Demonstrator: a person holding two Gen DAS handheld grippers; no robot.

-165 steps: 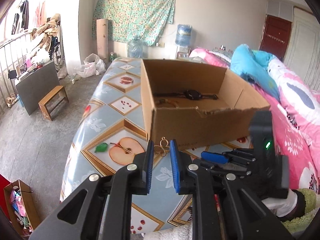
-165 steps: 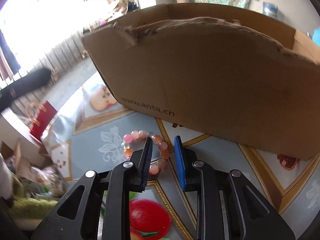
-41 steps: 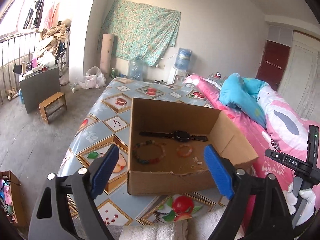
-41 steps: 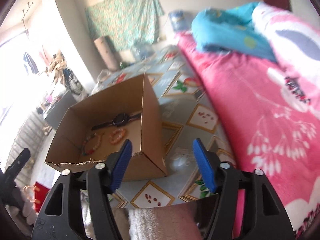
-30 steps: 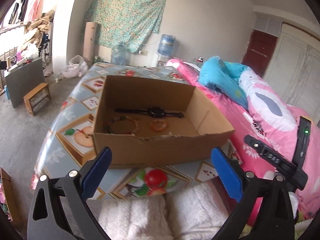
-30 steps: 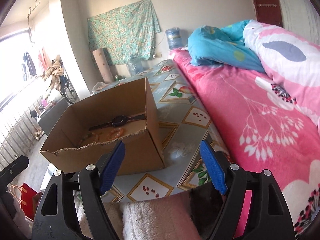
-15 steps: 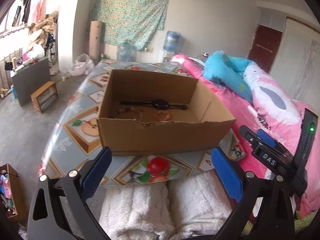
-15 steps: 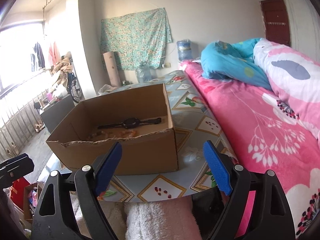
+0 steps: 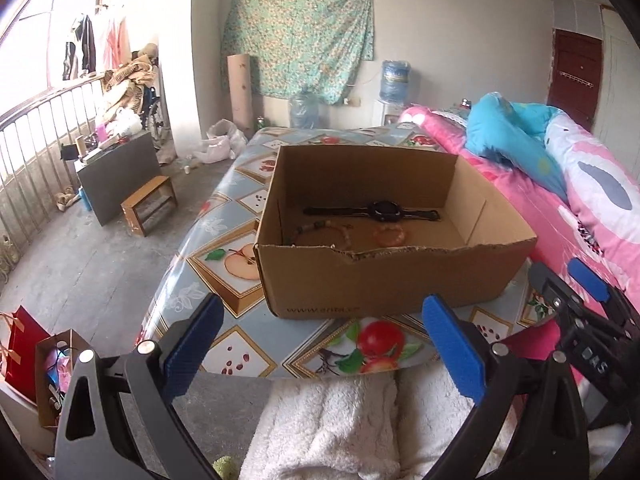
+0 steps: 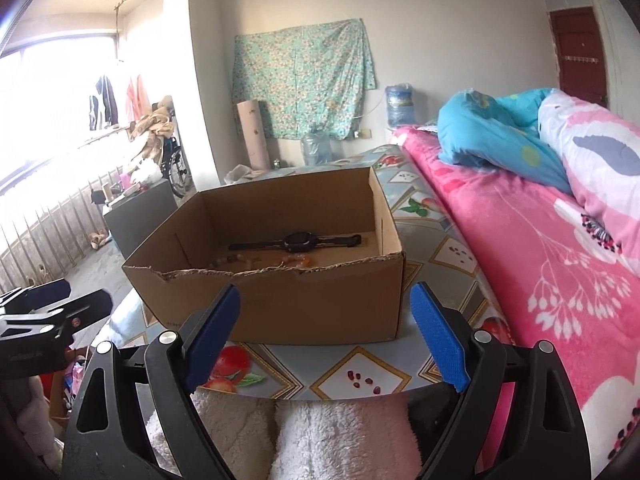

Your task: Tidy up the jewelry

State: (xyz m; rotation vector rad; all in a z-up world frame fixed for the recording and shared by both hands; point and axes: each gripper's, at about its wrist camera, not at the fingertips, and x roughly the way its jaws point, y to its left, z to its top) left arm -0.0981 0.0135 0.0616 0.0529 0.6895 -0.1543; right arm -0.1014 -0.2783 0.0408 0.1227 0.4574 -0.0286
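An open cardboard box (image 9: 384, 280) stands on the fruit-patterned table (image 9: 236, 248). Inside it lie a black watch (image 9: 384, 211), a dark beaded bracelet (image 9: 320, 229) and an orange bead bracelet (image 9: 389, 236). The box (image 10: 288, 300), the watch (image 10: 298, 241) and the beads (image 10: 298, 259) also show in the right wrist view. My left gripper (image 9: 320, 340) is wide open and empty, held back from the table's near edge. My right gripper (image 10: 325, 332) is wide open and empty, also short of the table.
A pink bed (image 10: 540, 248) with a blue blanket (image 10: 492, 140) runs along the table's right side. White fleece (image 9: 332, 424) lies under both grippers. On the floor at left are a wooden stool (image 9: 150, 204), a grey cabinet (image 9: 118, 172) and paper bags (image 9: 36, 360).
Both grippers have opened from shut, pulled back and levelled out away from the box. The small gold piece and the pink bead bracelet held 5.5 s ago have left the fingers.
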